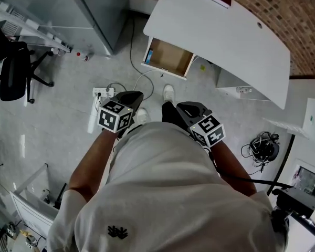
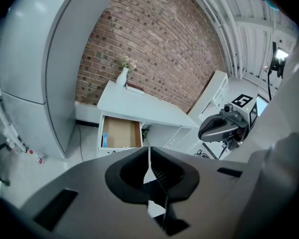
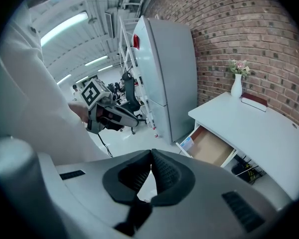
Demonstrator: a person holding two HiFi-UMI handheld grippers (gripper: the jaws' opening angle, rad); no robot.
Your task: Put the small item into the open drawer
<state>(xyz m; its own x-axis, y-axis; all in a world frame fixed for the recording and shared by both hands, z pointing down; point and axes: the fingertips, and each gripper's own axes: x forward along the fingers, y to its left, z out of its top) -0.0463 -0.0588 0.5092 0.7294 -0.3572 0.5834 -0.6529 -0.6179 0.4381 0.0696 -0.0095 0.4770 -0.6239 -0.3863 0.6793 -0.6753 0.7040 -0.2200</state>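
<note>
Drawer [image 1: 170,58] jutting past desk [image 1: 226,35] edge, floor [image 1: 68,88] below

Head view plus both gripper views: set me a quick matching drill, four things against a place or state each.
Things:
1 drawer
2 vase
3 left gripper
4 chair

Place or state:
A on top of the desk
B shut, nothing held
C black, on the floor
D pulled open under the desk

Pairs: 1-D, 2-A, 3-B, 4-C
</note>
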